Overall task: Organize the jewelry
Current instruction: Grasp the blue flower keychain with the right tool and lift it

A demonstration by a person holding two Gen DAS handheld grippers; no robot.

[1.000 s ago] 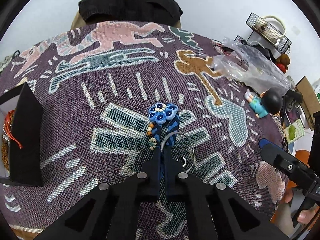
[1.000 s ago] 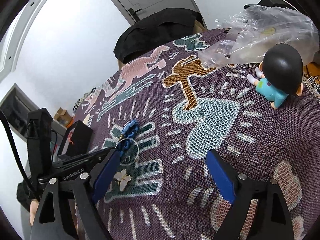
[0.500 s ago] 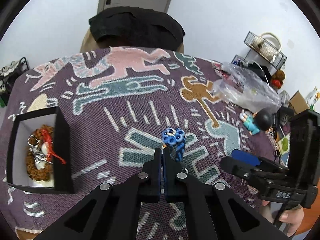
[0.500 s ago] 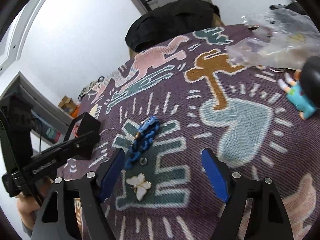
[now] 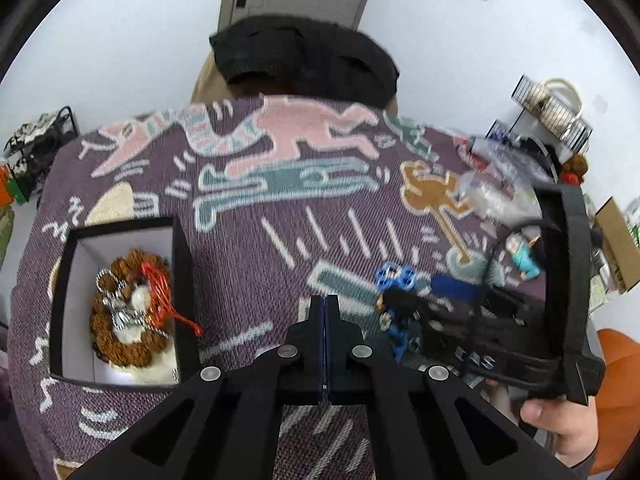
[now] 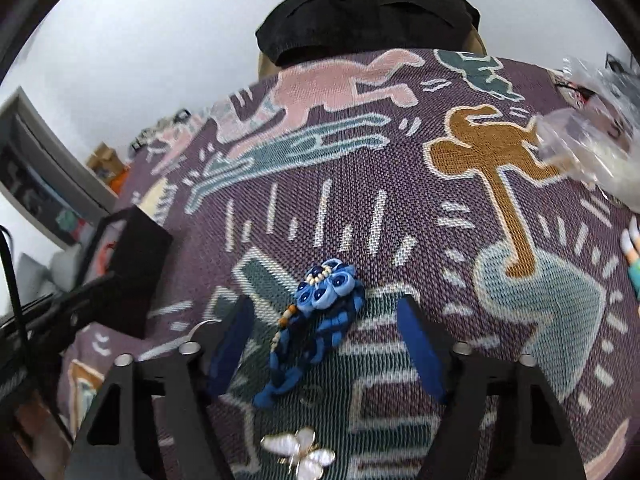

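Right wrist view: the right gripper (image 6: 324,348), jaws closing but not yet touching, straddles a blue braided flower ornament (image 6: 316,320) on the patterned woven cloth (image 6: 500,300), a white butterfly brooch (image 6: 298,454) also waiting, while the empty left gripper (image 5: 325,312) is pinched together near the black-walled box (image 5: 182,280) already holding beaded jewelry (image 5: 128,308).

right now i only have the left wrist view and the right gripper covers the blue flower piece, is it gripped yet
observer: not yet. The right gripper has just been closing its jaws with the blue flower piece between them, but a gap shows on each side.
operator: any other jewelry near it that i cant see
observer: a white butterfly brooch lies on the cloth, nearer the right wrist camera than the flower piece.
operator: are the two touching
observer: no, bare cloth shows between them.
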